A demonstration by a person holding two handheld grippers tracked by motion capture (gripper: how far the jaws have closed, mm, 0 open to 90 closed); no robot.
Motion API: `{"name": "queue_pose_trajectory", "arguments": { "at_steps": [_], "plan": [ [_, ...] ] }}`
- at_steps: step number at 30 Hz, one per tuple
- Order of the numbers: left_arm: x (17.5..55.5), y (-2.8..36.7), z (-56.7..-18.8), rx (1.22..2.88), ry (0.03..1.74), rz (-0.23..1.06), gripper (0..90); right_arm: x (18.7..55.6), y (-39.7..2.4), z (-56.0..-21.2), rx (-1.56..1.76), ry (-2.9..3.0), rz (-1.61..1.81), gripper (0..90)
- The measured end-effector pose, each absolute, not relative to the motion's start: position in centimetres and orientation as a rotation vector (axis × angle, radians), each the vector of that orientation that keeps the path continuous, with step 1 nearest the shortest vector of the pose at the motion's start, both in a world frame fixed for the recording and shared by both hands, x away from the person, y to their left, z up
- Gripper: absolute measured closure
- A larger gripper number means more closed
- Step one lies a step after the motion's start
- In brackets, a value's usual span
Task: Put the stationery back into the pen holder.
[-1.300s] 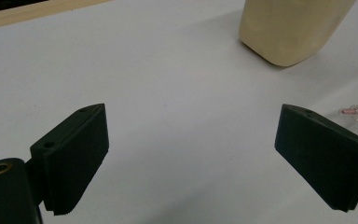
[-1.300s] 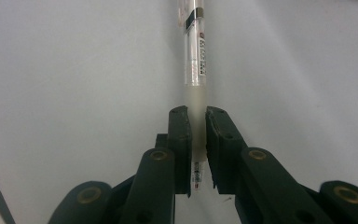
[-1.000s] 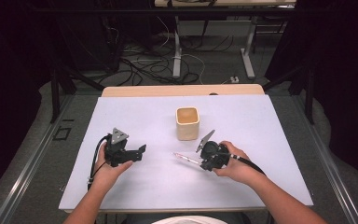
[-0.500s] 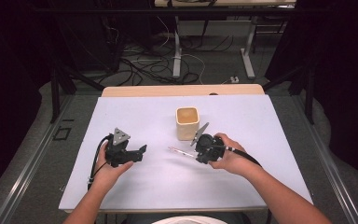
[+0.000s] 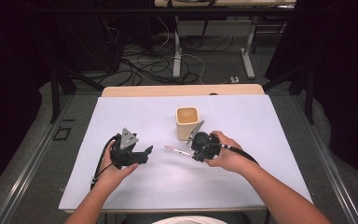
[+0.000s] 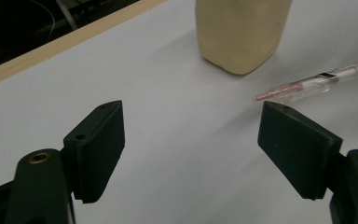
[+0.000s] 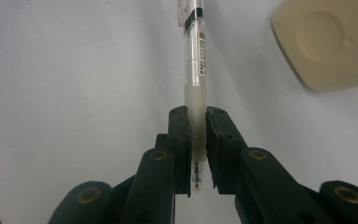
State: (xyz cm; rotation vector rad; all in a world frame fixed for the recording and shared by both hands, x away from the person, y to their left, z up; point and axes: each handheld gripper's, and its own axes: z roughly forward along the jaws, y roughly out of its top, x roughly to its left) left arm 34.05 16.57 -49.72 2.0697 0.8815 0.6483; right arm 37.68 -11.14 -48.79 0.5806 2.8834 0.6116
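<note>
1. The pen (image 7: 196, 56) is slim, with a clear barrel, a frosted whitish grip sleeve, a black band and small printed lettering; in the left gripper view (image 6: 314, 84) its inside shows reddish toward the tip.
2. The right gripper (image 7: 196, 140) is clamped on the pen: both black pads press the frosted sleeve from either side, and the barrel runs straight out ahead of the jaws.
3. From the high view the pen (image 5: 177, 150) sticks out of the right gripper (image 5: 192, 148) toward the left, held above the white table (image 5: 261, 121), just in front of the cup (image 5: 187, 122).
4. The cup is cream-coloured, squarish with rounded corners, upright, close beside the right gripper.
5. The left gripper (image 5: 145, 153) sits well apart from the pen. Its jaws have just been closing, yet they stand wide apart with nothing between them (image 6: 191, 144); the pen tip lies beyond its far pad.
</note>
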Motion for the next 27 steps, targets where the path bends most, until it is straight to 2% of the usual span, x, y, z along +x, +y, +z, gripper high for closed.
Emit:
{"name": "queue_pose_trajectory", "arguments": {
  "at_steps": [14,27],
  "plan": [
    [32.3,13.3,-49.1,2.19,0.617,0.743,33.8,37.7,-10.7,-48.4,0.57,2.884,0.604,80.8],
    [31.5,11.5,-49.6,2.252,0.413,0.812,37.4,37.6,-10.2,-48.2,0.58,2.893,0.619,80.8]
  ]
}}
